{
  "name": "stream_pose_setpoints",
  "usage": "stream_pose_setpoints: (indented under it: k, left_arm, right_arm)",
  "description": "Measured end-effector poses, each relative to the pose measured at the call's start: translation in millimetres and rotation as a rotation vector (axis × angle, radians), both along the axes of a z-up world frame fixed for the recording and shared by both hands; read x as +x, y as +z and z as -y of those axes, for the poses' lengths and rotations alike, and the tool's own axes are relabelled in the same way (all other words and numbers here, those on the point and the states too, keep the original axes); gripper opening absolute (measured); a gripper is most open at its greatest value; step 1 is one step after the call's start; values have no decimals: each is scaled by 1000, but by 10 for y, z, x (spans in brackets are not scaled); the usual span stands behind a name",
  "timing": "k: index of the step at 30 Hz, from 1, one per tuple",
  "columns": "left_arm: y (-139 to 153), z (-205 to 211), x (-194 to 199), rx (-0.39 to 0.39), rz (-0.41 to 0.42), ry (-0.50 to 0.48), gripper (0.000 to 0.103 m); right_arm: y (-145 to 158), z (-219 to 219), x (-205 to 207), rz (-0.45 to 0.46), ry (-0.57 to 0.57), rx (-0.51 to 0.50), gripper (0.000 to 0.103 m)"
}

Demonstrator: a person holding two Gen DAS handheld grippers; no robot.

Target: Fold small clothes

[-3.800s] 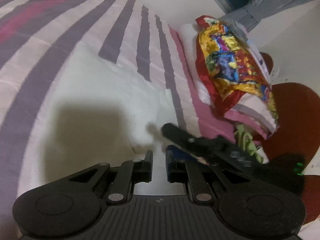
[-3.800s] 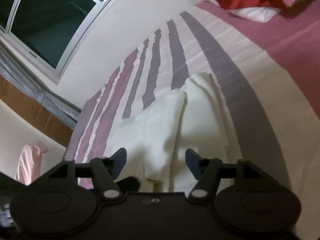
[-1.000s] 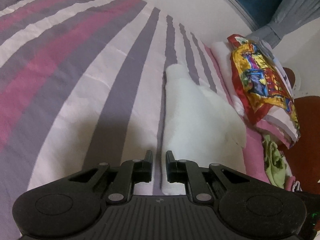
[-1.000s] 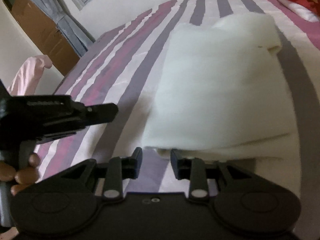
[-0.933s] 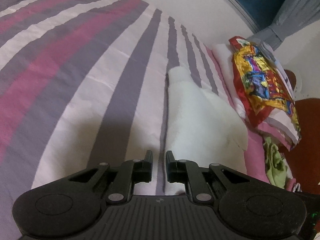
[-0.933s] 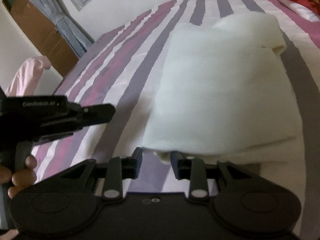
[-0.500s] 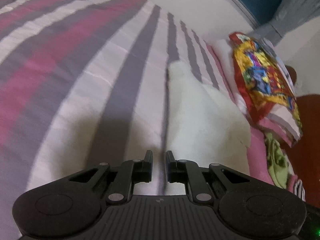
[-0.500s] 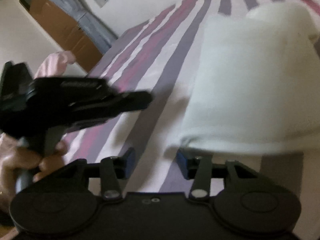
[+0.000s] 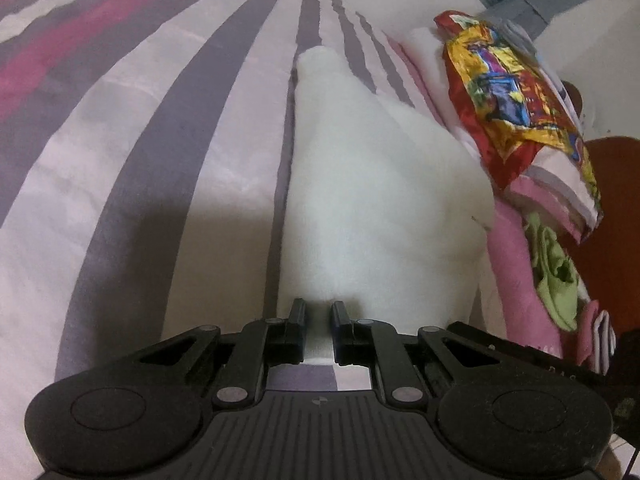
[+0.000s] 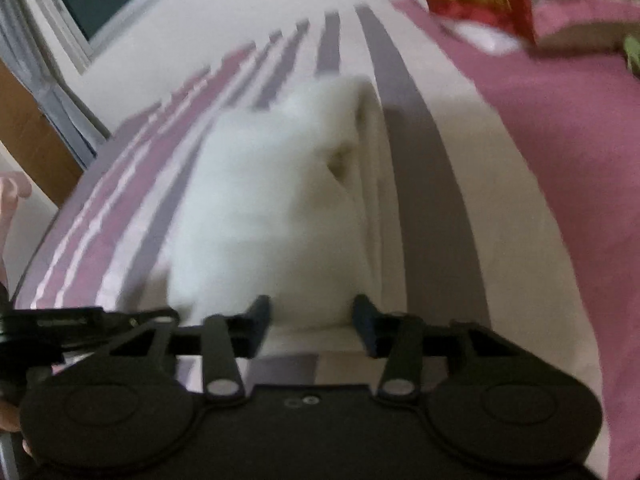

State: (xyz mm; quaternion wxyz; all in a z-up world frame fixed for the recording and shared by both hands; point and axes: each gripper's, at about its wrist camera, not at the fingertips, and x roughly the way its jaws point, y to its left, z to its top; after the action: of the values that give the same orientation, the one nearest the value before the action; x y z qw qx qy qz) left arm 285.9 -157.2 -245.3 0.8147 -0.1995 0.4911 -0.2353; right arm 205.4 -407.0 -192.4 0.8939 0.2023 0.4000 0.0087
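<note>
Lower centre: left gripper (image 9: 318, 312), jaws narrow, nothing gripped, at the folded white garment's (image 9: 372, 184) near edge; right gripper (image 10: 314, 314), jaws apart, straddling that edge.

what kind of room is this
Most likely a bedroom. A striped bedspread in purple, pink and white covers a bed, a folded white garment lies on it beside a pile of clothes, and a curtained window sits behind.
</note>
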Motion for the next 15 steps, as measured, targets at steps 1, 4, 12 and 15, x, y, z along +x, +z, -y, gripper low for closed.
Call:
stream_pose_setpoints:
  k: [1,4,12,15]
  left_arm:
    - [-8,-34,10,-17,-15,11,11]
    - [-31,-73,32,-17,-32,24,11]
    - [-58,-75,47,-16,-36,25,11]
    - [-61,-67,55,-9,-30,17,11]
  right_arm:
    - [-17,7,-2,-3,-3,22,43]
    - [77,25,-43,47,-18,-16,42]
    - [20,-28,79,27,9,-56,39]
    - [29,12,64,49,-12,-57,44]
